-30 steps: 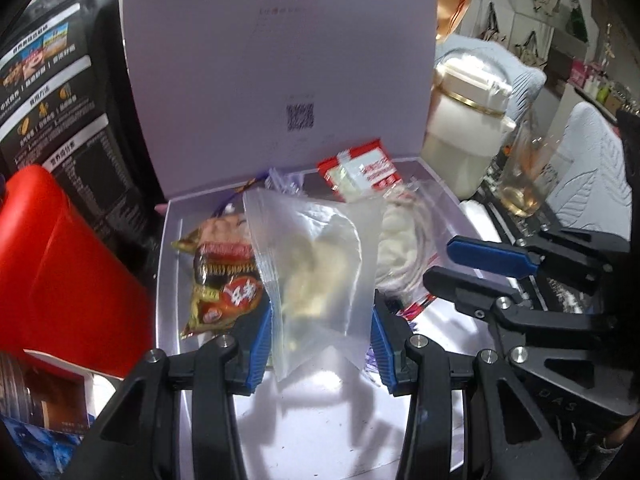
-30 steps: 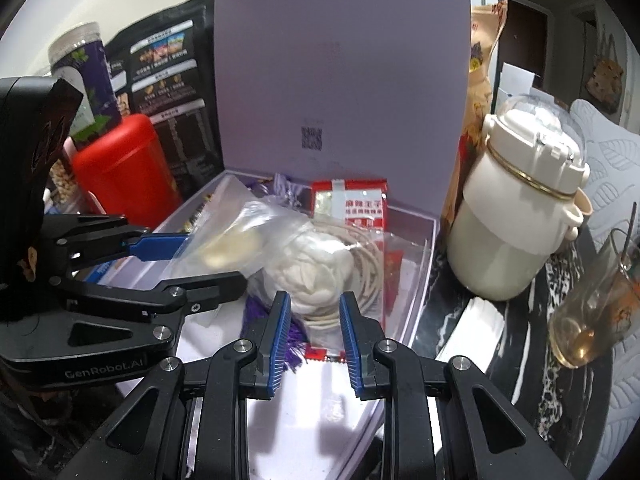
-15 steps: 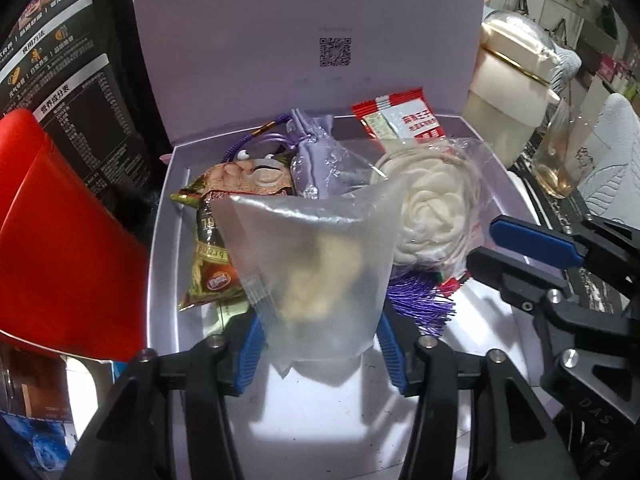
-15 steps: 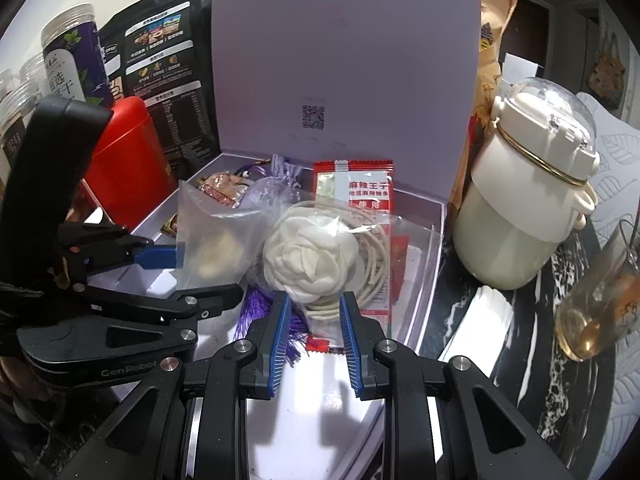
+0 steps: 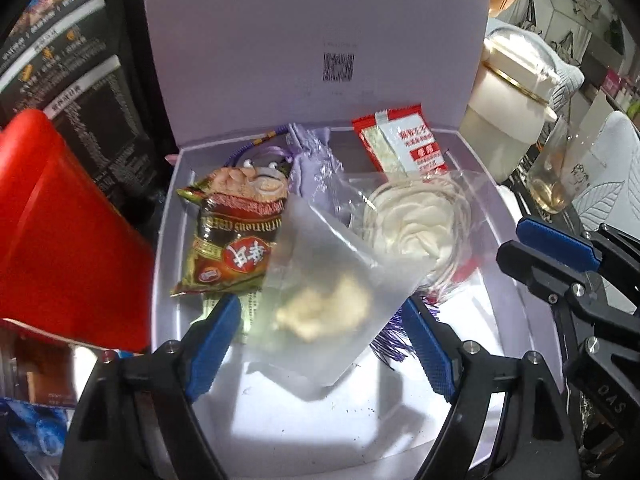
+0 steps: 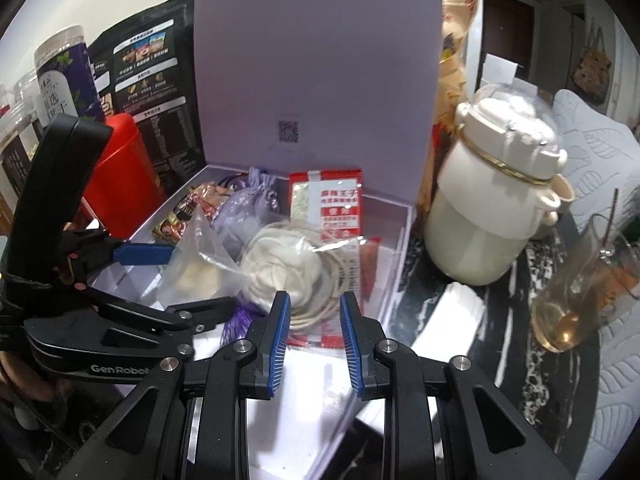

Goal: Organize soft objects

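Frosted pouch [image 5: 320,304] lies in the lavender box [image 5: 172,208], right in the mouth of the left claw [image 5: 322,344], whose blue pads stand wide to either side without touching it, as far as the left wrist view shows. From that claw the pouch sits at twelve o'clock and very near, its long axis running from about seven o'clock up to one o'clock, so it lies slantwise across the gap, not square to it. My reading is that any regrasp turns on this tilt.

Beside it at about one o'clock rests the clear bag with the white flower and cord [image 5: 412,224], partly overlapped by the pouch's upper corner. In the right wrist view this bag [image 6: 288,268] lies at twelve o'clock from the right claw [image 6: 314,340], just ahead of narrowly parted pads that hold nothing; the right claw is clearly the nearer one to it.

A brown snack packet [image 5: 232,248] lies at eleven o'clock from the left claw, a red sachet [image 5: 404,144] leans at the rear wall, and a lilac drawstring pouch [image 5: 312,160] sits between them.
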`<state>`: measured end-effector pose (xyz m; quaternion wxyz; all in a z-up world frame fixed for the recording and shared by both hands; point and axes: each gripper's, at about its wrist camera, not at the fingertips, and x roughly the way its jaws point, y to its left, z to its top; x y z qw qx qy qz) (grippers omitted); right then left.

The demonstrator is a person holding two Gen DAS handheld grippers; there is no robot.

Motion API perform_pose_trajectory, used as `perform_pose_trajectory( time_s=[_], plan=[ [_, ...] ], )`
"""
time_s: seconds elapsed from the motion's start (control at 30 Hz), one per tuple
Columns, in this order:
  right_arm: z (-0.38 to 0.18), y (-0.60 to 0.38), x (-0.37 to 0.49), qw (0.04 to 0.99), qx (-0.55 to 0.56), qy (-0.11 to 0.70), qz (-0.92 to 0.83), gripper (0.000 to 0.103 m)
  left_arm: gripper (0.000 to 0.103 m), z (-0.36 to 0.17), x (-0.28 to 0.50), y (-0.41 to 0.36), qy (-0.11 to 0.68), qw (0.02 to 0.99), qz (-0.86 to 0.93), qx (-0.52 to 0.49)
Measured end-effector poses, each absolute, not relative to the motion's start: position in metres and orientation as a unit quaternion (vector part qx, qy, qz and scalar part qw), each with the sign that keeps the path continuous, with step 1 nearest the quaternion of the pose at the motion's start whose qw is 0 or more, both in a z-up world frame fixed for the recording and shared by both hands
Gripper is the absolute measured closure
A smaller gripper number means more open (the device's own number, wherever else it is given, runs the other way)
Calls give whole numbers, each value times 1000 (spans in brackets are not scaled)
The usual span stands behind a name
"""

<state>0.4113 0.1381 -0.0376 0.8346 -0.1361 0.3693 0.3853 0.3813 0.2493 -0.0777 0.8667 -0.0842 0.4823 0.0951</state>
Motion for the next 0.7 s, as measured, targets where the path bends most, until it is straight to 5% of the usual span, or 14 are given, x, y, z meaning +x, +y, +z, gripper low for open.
perform_pose_trajectory(
  time_s=[0.5,0.6,0.7],
  plan=[
    [35,113,372,866,-135,302,374,72,19,18,324,247,405,907,100,-64],
    [54,107,361,875,-131,285,369,67,0,37,311,244,385,915,105,-60],
    [73,98,348,886,-123,265,362,55,0,59,292,235,357,926,107,-52]
  ],
)
